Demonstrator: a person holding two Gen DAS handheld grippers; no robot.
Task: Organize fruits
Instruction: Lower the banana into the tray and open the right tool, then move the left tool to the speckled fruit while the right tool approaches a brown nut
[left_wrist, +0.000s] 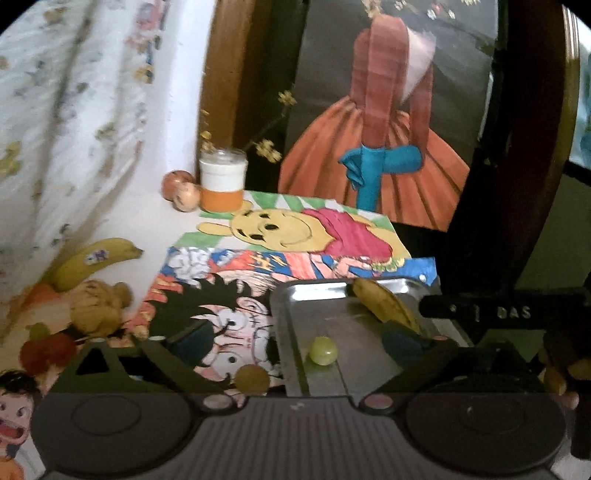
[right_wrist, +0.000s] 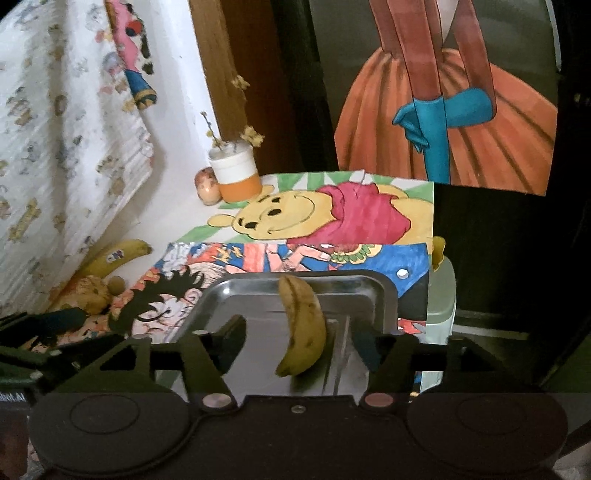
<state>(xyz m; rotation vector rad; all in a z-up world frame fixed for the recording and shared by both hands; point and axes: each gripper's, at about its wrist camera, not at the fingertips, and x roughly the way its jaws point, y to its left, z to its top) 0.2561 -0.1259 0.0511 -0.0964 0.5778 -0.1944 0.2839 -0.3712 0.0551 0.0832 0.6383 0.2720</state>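
Spotted banana (right_wrist: 303, 328) inside metal tray (right_wrist: 384, 295), long axis running from tray's far rim toward camera, near tip curling left; skin dull yellow, brown-flecked, dark seam along top. Not touched by either pad. Right gripper (right_wrist: 299, 339) spread, jaws flanking the banana with clear gaps both sides. Left gripper (left_wrist: 295, 343) spread wide, nothing pinched; green grape (left_wrist: 324, 350) on tray floor between its fingers, round, glossy, translucent. Second grape (left_wrist: 252, 377) just off tray's left rim, on the coloured cartoon drawing (left_wrist: 221, 314). Tray: brushed steel, rectangular, rounded corners, raised lip. Fresh banana (left_wrist: 92, 264) far left, smooth bright skin with sticker, tip pointing right. Beside it a knobbly tan lump (left_wrist: 96, 306), identity unclear. White-and-orange cup (left_wrist: 222, 181) at back, two speckled eggs (left_wrist: 183, 190) touching its left side.
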